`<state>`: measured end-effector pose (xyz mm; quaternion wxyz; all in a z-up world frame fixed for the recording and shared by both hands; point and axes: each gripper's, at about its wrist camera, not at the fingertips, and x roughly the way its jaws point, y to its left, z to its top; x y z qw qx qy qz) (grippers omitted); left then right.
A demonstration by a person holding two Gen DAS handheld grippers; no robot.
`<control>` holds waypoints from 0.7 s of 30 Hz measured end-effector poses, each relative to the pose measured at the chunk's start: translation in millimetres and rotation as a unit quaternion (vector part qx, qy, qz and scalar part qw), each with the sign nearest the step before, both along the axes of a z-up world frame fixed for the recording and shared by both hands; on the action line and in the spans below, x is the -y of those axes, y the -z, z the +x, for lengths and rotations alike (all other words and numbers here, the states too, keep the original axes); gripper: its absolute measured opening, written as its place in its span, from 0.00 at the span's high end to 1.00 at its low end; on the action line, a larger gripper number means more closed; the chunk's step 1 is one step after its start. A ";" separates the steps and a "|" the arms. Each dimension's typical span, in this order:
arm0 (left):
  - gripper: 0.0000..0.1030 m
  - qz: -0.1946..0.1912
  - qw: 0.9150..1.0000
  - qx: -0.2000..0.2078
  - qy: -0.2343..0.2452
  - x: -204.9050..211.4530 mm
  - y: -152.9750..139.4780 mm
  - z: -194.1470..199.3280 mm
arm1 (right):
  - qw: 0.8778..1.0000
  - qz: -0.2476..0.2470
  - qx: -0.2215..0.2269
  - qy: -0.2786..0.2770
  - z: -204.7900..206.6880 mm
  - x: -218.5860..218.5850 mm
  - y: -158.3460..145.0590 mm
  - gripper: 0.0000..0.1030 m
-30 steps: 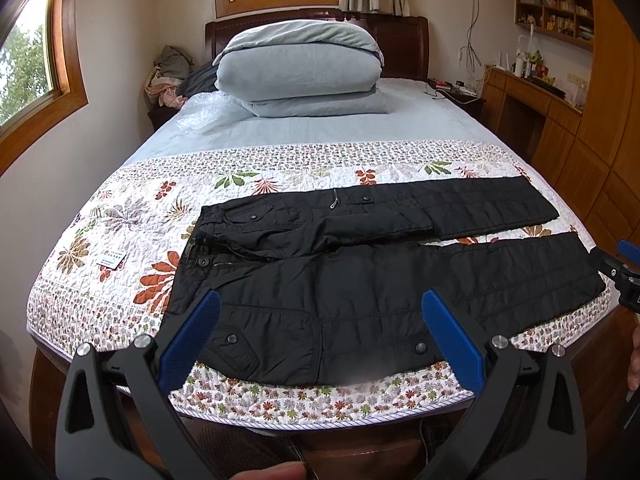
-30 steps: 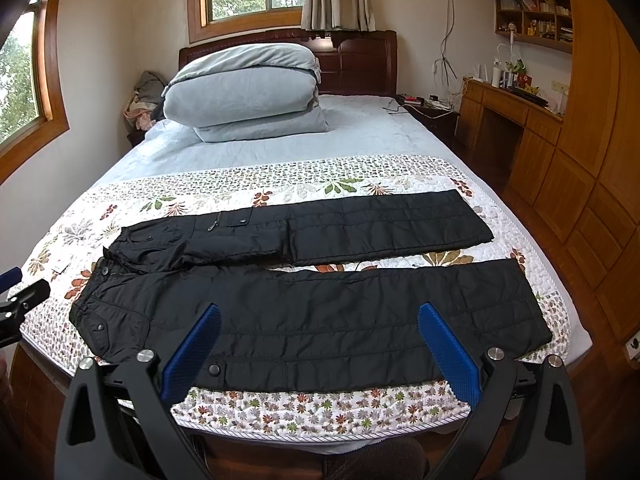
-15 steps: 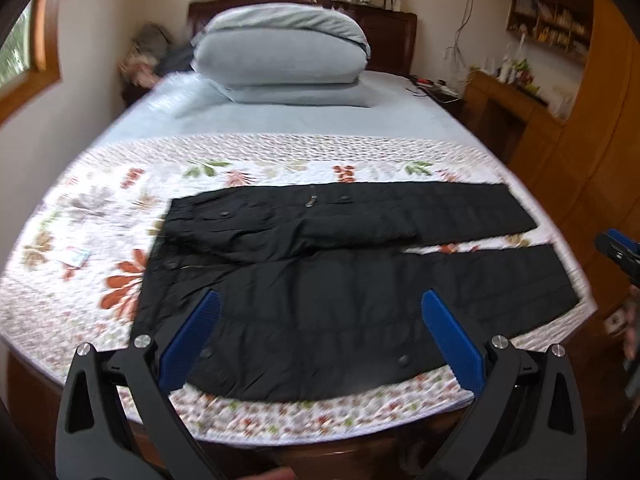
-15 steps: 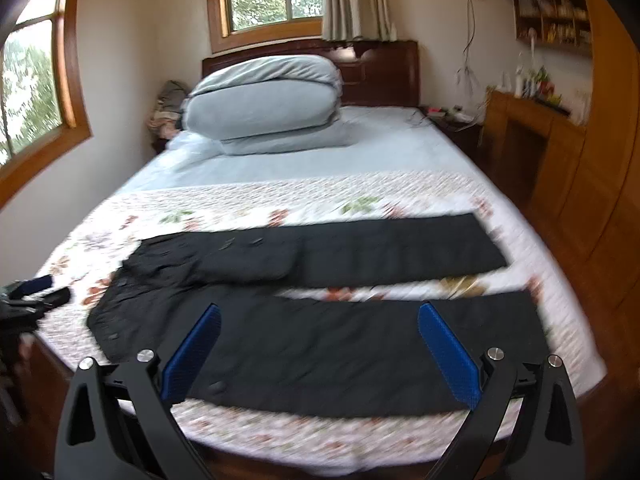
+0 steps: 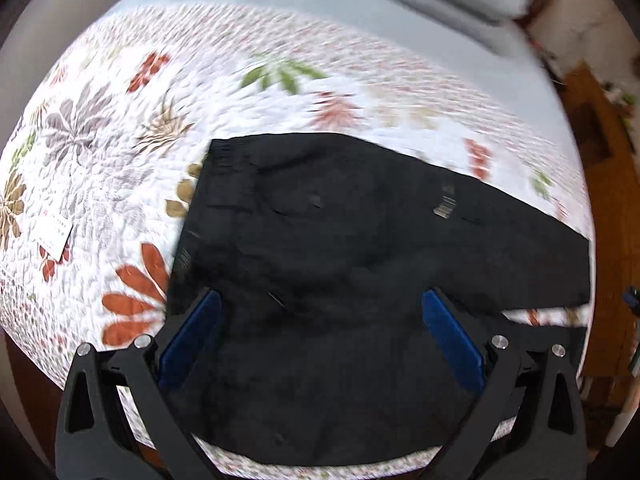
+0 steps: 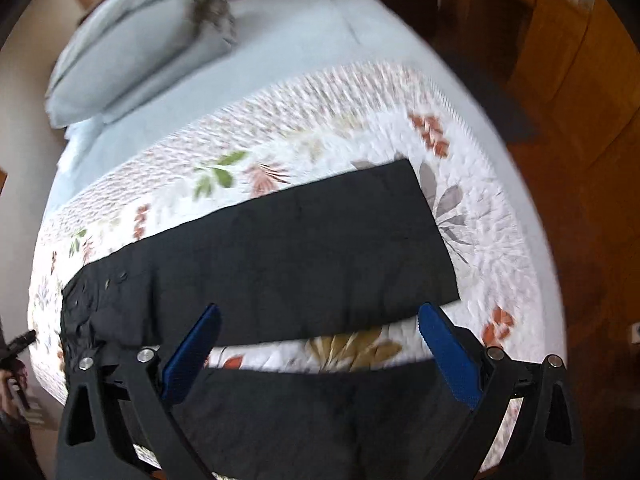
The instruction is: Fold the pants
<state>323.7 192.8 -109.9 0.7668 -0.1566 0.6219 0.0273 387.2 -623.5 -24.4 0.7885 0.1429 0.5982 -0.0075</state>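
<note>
Approach stage, judged: nothing folded yet. One pair of black pants [image 5: 360, 248] flat on the floral bedspread [image 5: 120, 128], two legs parted, waist toward 9 o'clock. Two grippers, left gripper [image 5: 320, 336] and right gripper [image 6: 316, 340], fingers wide apart, empty. Next: pinching the near leg's edge.

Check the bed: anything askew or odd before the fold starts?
Nothing stands out. The black pants lie flat on the floral quilt, legs apart with quilt showing between them. Both the left gripper and right gripper are open. Motion blur hides fine detail.
</note>
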 end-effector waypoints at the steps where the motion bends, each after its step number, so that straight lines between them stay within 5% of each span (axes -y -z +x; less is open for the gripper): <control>1: 0.02 -0.011 1.000 -0.018 -0.002 -12.2 12.3 12.4 | 1.000 0.005 -0.016 0.001 16.5 8.8 16.6 0.03; 7: 0.02 -0.066 0.991 -0.093 -0.073 -68.9 62.1 49.7 | 0.998 -0.026 -0.049 0.000 85.0 36.3 81.3 0.03; 16: 0.02 -0.016 0.985 -0.149 -0.084 -100.1 105.2 90.4 | 0.990 -0.080 -0.107 -0.048 137.4 36.0 142.1 0.03; 21: 0.02 0.009 0.983 -0.177 -0.053 -88.2 130.3 112.3 | 0.977 -0.165 -0.095 -0.096 140.1 8.4 159.6 0.05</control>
